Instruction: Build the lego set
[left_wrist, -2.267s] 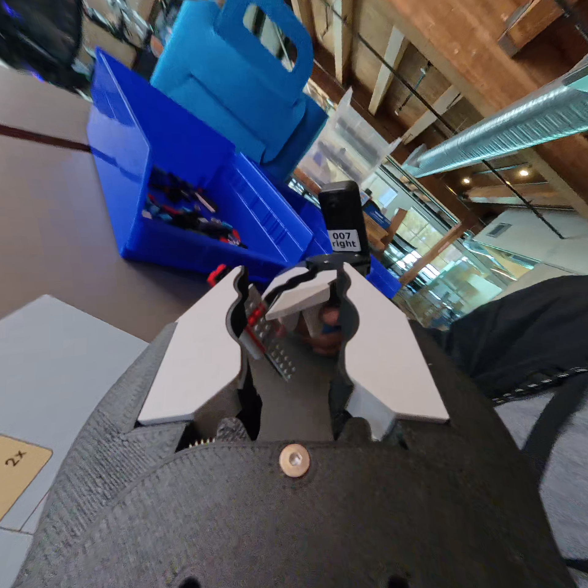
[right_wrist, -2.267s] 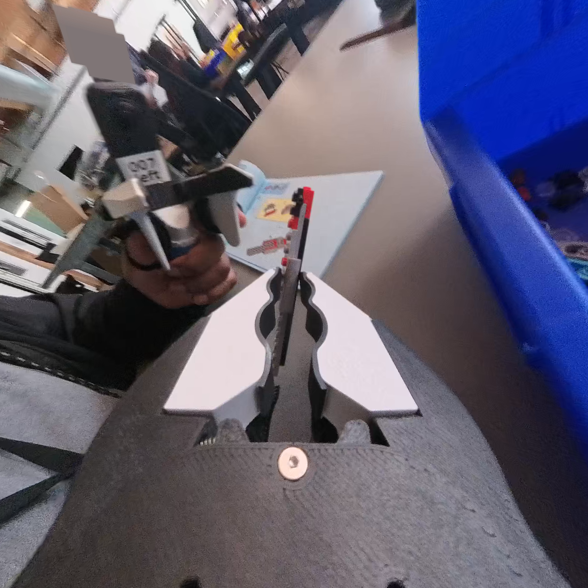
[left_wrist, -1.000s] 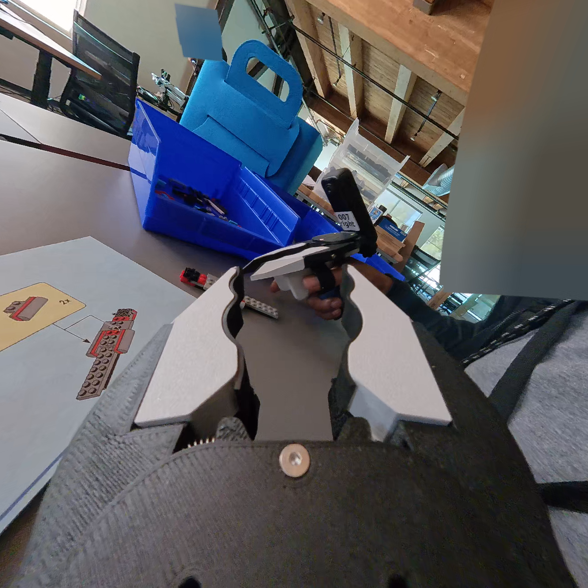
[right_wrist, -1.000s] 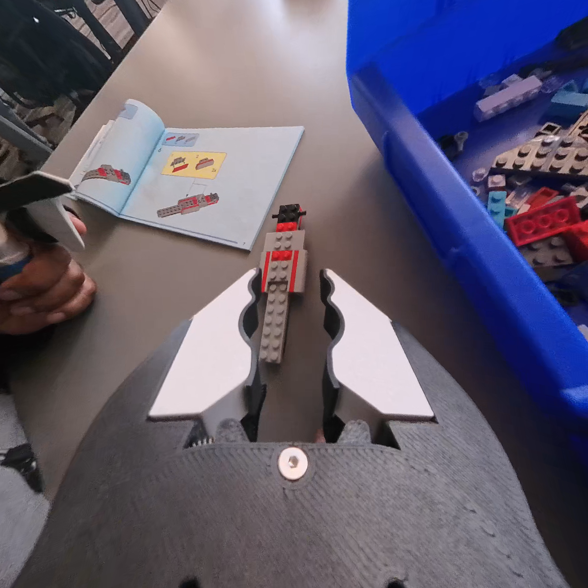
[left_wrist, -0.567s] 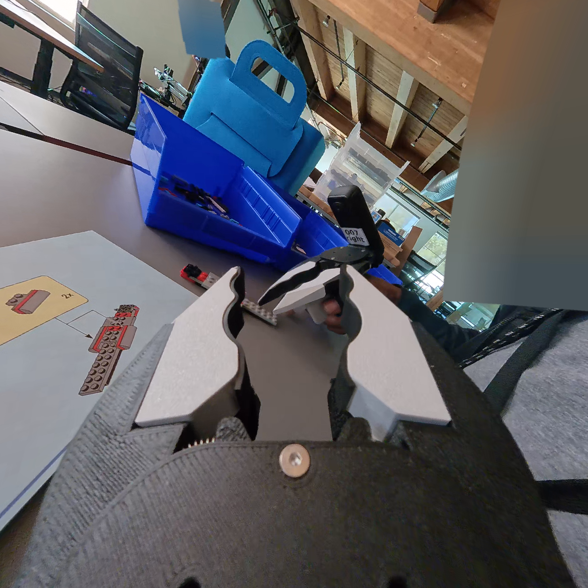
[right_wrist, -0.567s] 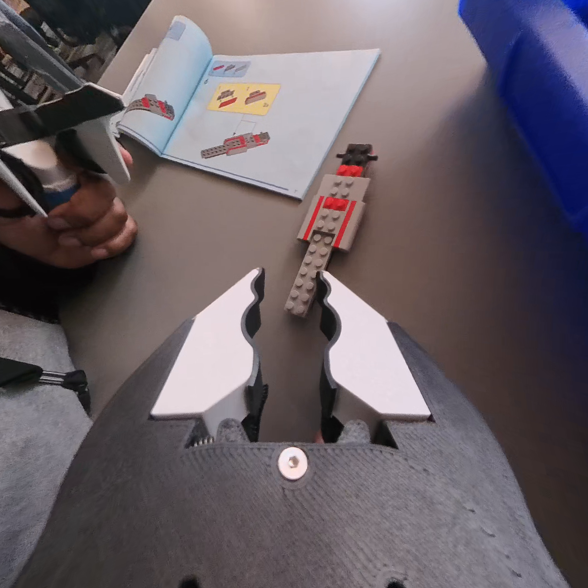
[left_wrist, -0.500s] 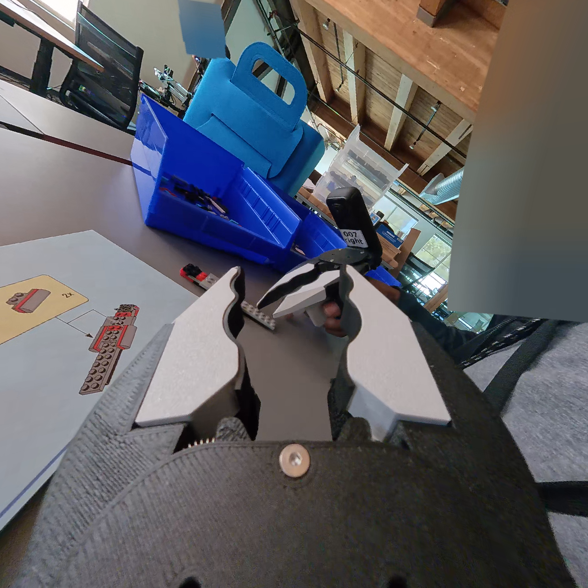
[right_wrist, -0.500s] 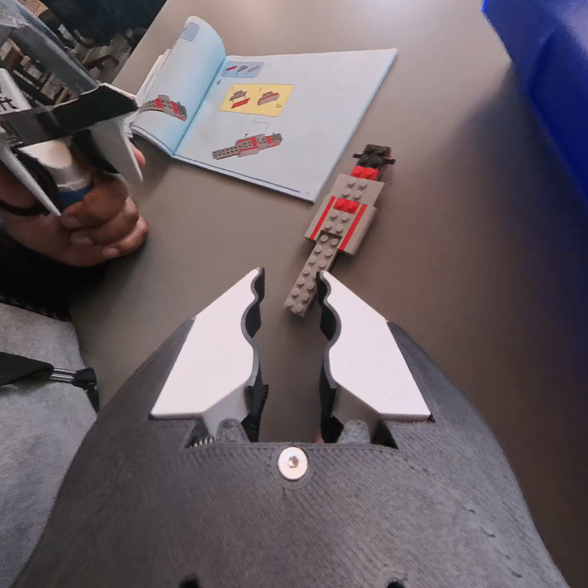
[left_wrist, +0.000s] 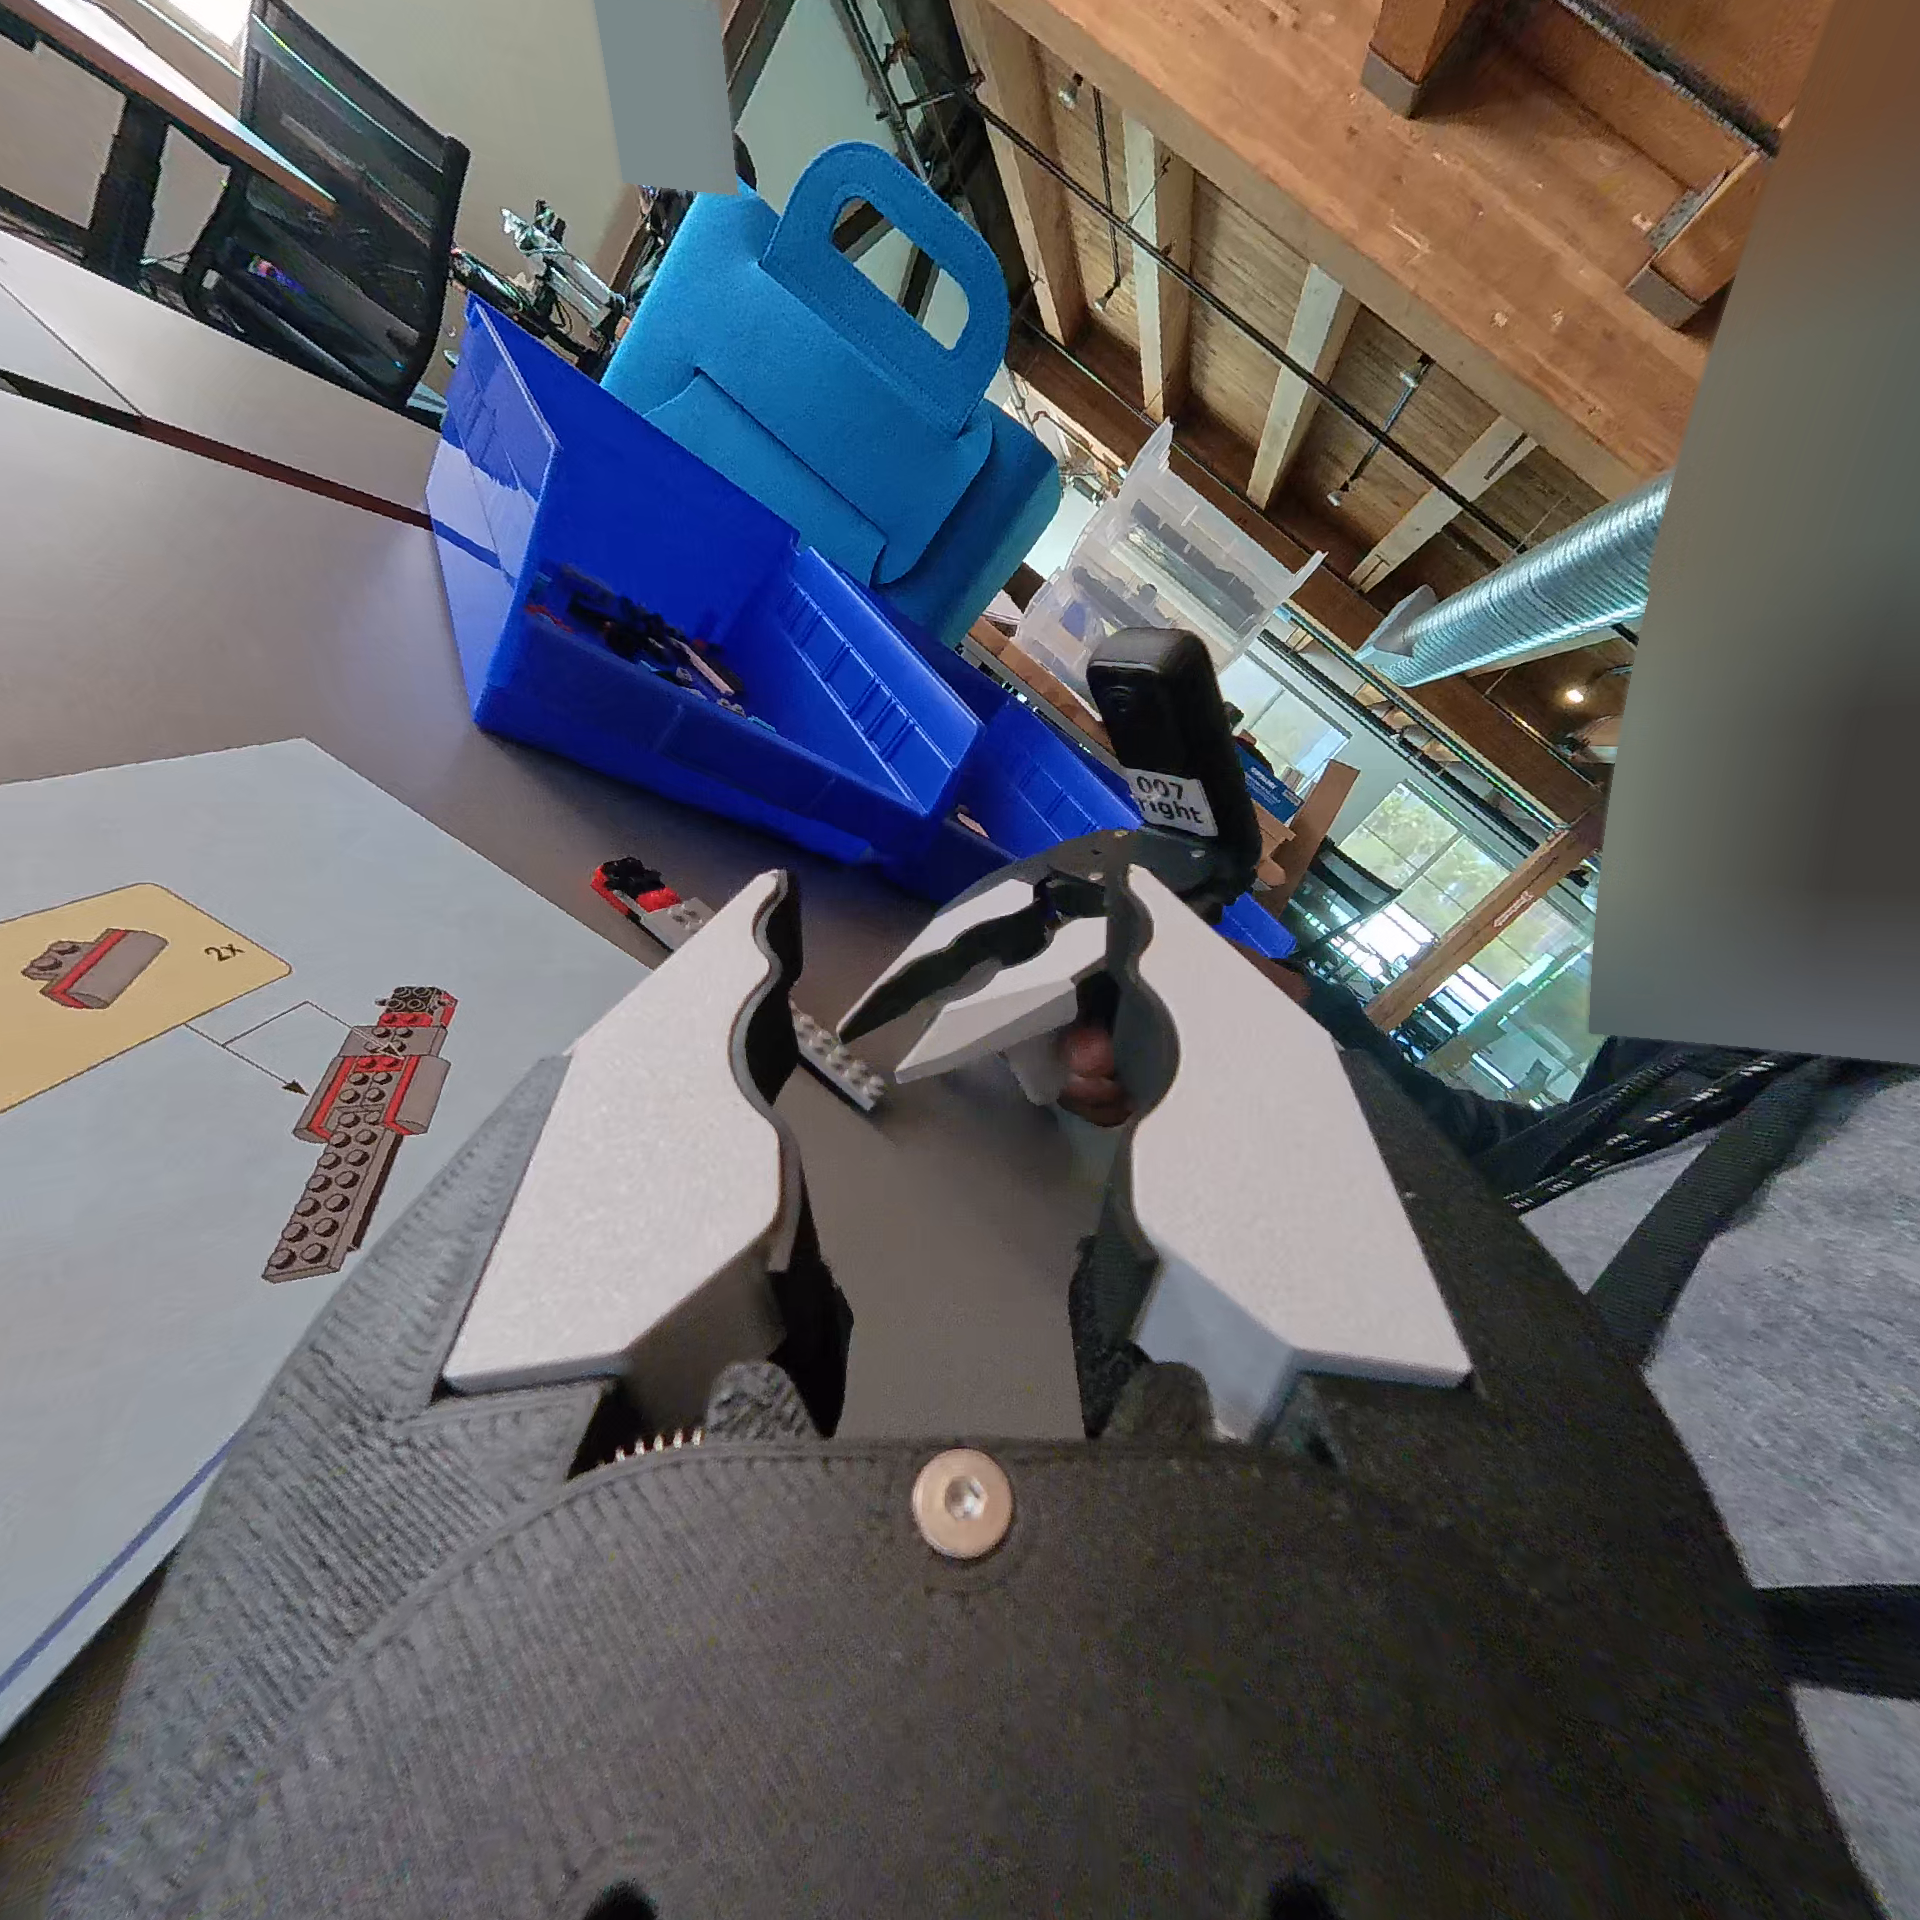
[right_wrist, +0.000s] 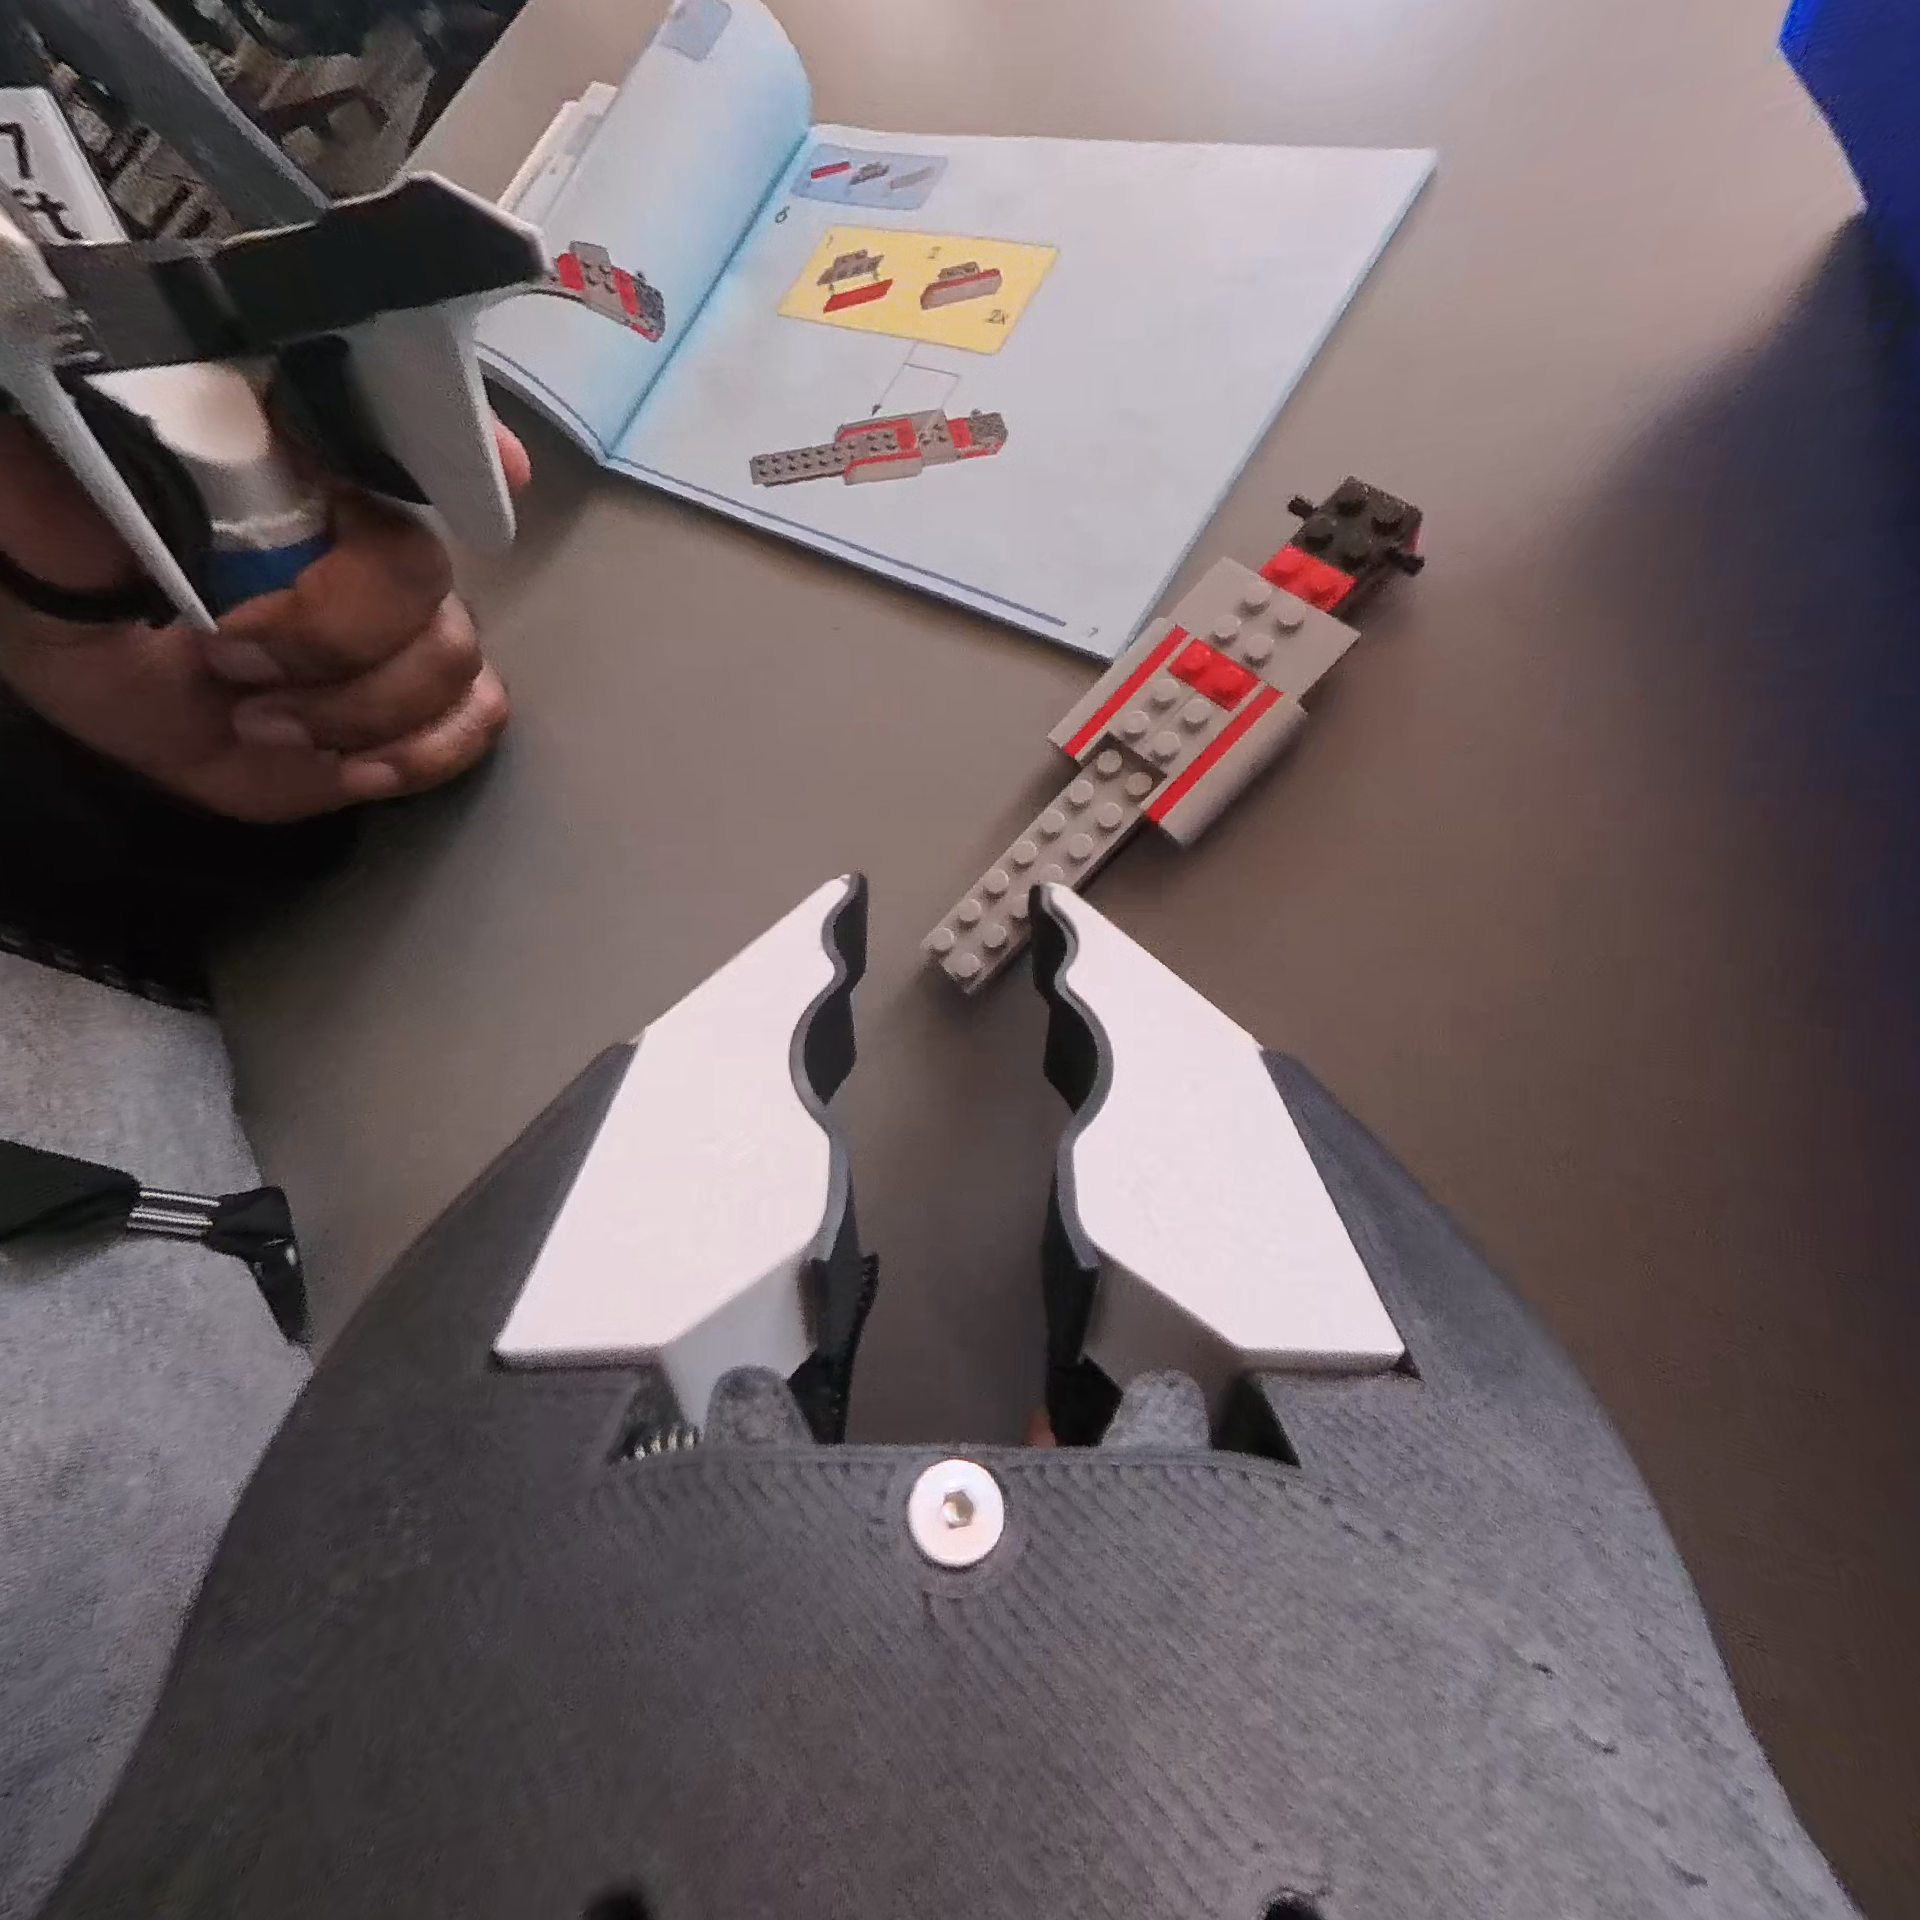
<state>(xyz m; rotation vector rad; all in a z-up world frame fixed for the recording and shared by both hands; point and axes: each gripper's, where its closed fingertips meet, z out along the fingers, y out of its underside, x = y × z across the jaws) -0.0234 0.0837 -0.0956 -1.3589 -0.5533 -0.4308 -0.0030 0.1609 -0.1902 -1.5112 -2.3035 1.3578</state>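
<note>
A flat lego model (right_wrist: 1174, 727) of grey plates with red stripes and a black end lies on the dark table (right_wrist: 727, 727). My right gripper (right_wrist: 945, 899) is open and empty, its tips on either side of the model's near grey end without gripping it. In the left wrist view the model (left_wrist: 665, 914) is partly hidden behind my left finger, with the right gripper (left_wrist: 873, 1049) at its grey end. My left gripper (left_wrist: 956, 894) is open and empty, held above the table's near edge. It also shows at upper left in the right wrist view (right_wrist: 312, 343).
An open instruction booklet (right_wrist: 1039, 364) lies beyond the model and shows at the left in the left wrist view (left_wrist: 208, 1039). A blue bin (left_wrist: 644, 582) of loose bricks stands behind, with a blue felt bag (left_wrist: 831, 395) past it. A hand (right_wrist: 343, 686) holds the left gripper. The gap from one gripper's tips to the other's is roughly 12 cm.
My right gripper, which held the model upright, has laid it flat on the table, opened and drawn back to its near end. My left gripper has stayed open and moved away.
</note>
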